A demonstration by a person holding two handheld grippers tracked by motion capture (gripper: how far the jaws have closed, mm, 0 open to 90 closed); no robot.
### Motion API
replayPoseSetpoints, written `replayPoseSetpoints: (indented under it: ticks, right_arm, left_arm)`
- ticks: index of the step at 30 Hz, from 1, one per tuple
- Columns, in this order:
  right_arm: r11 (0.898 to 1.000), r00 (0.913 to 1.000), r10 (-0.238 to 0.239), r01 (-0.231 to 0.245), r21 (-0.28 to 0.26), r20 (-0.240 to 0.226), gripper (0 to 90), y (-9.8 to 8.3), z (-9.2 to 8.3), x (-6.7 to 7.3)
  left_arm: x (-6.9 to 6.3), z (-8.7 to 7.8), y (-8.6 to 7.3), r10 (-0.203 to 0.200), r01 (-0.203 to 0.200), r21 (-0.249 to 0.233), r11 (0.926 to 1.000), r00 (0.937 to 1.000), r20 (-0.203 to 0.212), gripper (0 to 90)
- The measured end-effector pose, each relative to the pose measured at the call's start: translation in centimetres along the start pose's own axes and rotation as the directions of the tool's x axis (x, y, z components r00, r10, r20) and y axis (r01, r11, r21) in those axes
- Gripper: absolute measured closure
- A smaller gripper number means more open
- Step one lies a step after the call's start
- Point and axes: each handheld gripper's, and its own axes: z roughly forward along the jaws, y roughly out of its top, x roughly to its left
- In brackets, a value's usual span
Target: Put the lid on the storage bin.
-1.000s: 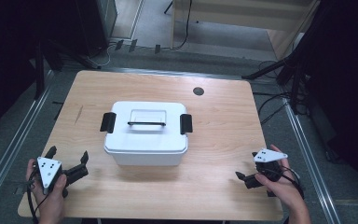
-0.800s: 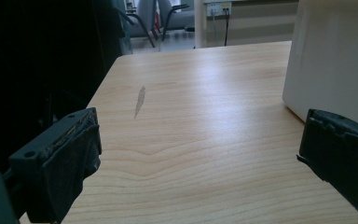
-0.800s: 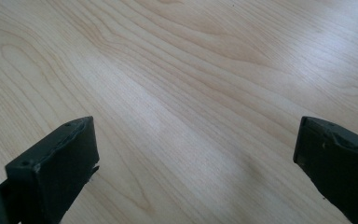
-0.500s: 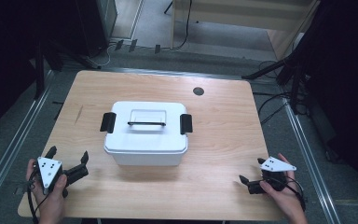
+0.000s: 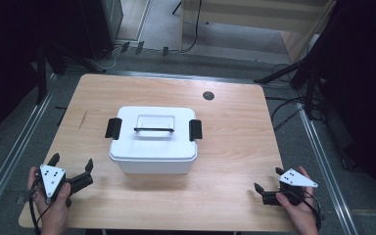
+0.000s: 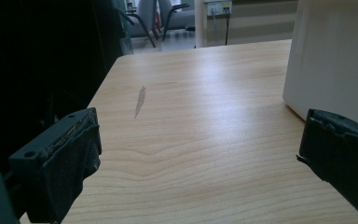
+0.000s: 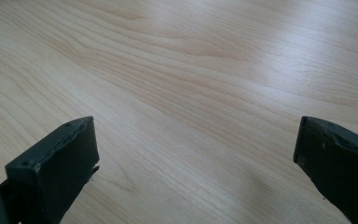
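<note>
**White box between two open tools**

The white box [image 5: 152, 142] sits on the table [image 5: 235, 127], ahead of both tools and between them. From the left tool [image 5: 71, 169] it lies forward and to the right, near but not touching; in the left gripper view its white side wall [image 6: 335, 56] rises just past the right jaw. From the right tool [image 5: 267, 186] the box lies forward and to the left, well apart, with bare wood between.

The box is upright with its lid on. Its long axis runs across the table, left to right, so one long side faces the person. A black clip [image 5: 113, 128] hangs on the end nearer the left tool, another clip [image 5: 195, 129] on the end nearer the right tool. A thin dark handle [image 5: 154, 129] lies flat along the lid, in line with the long axis.

Both tools have their jaws spread wide and hold nothing. Each is held low at the near edge of the table, the left hand [image 5: 54, 208] and the right hand [image 5: 301, 213] wrapped around them.
</note>
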Motion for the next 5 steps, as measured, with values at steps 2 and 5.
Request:
replayPoseSetpoints:
  ticks: [2,5]
  right_arm:
    - [1.000,1.0000,0.002,-0.002,-0.003,-0.003,0.0,-0.04,-0.03,0.08]
    - [1.000,1.0000,-0.005,0.005,-0.004,-0.004,0.0,-0.02,-0.07,0.26]
  left_arm:
    - [-0.02,0.03,0.00,-0.002,0.002,0.001,1.0000,1.0000,-0.001,0.0]
    - [-0.05,0.04,0.02,0.002,-0.002,0.004,1.0000,1.0000,-0.003,0.0]
